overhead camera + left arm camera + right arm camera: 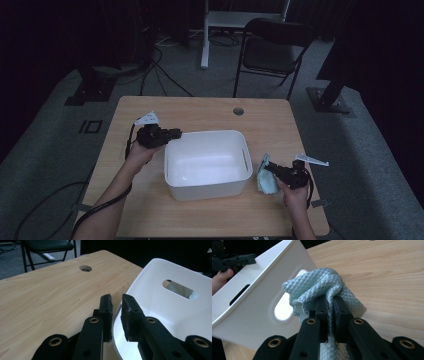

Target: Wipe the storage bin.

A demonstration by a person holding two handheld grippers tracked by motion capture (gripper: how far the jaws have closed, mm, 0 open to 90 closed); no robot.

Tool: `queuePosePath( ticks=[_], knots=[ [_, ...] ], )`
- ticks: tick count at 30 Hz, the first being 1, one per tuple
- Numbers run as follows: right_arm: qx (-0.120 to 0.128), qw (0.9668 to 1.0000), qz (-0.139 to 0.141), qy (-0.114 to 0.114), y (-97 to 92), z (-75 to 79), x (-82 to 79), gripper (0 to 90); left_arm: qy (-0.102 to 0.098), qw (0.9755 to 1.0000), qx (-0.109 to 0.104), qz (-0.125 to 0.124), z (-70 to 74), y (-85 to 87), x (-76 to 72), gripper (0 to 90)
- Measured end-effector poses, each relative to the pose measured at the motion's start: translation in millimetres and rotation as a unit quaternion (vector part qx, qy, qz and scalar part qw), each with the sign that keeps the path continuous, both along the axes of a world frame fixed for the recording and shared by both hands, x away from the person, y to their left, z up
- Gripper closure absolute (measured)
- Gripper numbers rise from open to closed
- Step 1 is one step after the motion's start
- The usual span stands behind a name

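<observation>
A white plastic bin (207, 162), rectangular with rounded corners and a slotted handle in each end wall, sits in the middle of the pale wood-grain surface (150, 210). The left tongs (117, 305) straddle the bin's thin rim at its left end, one black pad (106, 312) outside the wall and one inside, the gap narrow and the rim between them. Just beside the bin's right end wall, the right tongs (331, 307) pinch a bunched pale-blue cloth (322, 283) with a quilted diamond weave, pads pressed tight into its folds.
</observation>
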State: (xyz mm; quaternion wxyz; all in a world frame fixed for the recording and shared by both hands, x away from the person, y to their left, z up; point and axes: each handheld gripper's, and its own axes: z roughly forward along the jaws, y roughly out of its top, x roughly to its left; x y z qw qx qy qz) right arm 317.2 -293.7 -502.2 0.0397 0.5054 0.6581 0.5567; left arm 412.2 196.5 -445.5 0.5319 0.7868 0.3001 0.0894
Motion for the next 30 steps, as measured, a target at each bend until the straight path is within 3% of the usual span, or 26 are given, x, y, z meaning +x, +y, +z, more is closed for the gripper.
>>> queuePosePath(
  ticks=[7, 11, 16, 21, 30],
  knots=[
    [0.004, 1.0, -0.004, 0.0, -1.7, 0.9, -0.2, 84.3, -0.001, 1.0, -0.005, 0.003, -1.9, 5.0, -10.5, 83.6],
    [0.003, 1.0, -0.002, -0.001, -0.5, 0.7, 0.0, 84.3, -0.004, 0.9999, -0.008, 0.006, -2.5, 2.6, -9.1, 81.8],
    [0.002, 1.0, -0.001, 0.0, 0.5, 0.5, -0.2, 84.3, -0.004, 1.0, 0.009, 0.0, -2.2, -8.1, -4.2, 77.4],
    [0.004, 1.0, -0.003, 0.001, -2.0, -0.3, -0.3, 84.3, -0.002, 1.0, 0.0, -0.001, -3.2, -7.3, -3.8, 80.1],
    [0.002, 1.0, -0.003, -0.001, -1.2, 0.6, -0.8, 84.3, 0.001, 0.9999, -0.001, 0.014, -4.1, -0.6, -16.4, 85.7]
  ],
)
